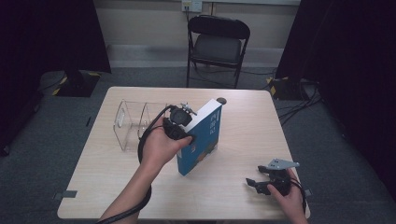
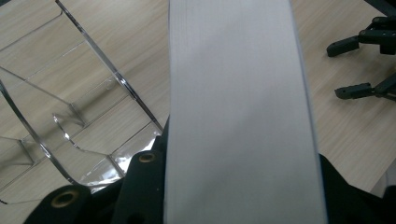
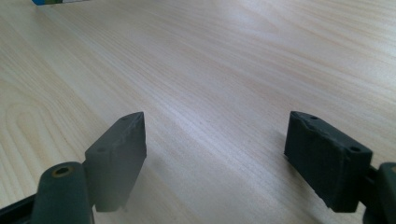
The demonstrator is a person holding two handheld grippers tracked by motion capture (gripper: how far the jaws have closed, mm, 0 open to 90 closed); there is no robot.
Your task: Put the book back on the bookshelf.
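Observation:
A thick blue book (image 1: 200, 139) stands on edge, tilted, in the middle of the wooden table (image 1: 243, 135). My left gripper (image 1: 180, 125) is shut on its upper edge, and the white page block (image 2: 238, 116) runs up between the jaws in the left gripper view. Just left of the book stands a clear acrylic rack (image 1: 133, 122), its dividers (image 2: 79, 107) close beside the book. My right gripper (image 1: 258, 183) rests low at the table's front right, open, with bare wood between its two fingers (image 3: 119, 154). The same right gripper (image 2: 362, 63) lies beyond the book in the left gripper view.
A black folding chair (image 1: 217, 44) stands beyond the table's far edge. A small dark round object (image 1: 221, 100) sits near the far edge behind the book. Black curtains hang at both sides, and cables lie on the floor at the right (image 1: 299, 100).

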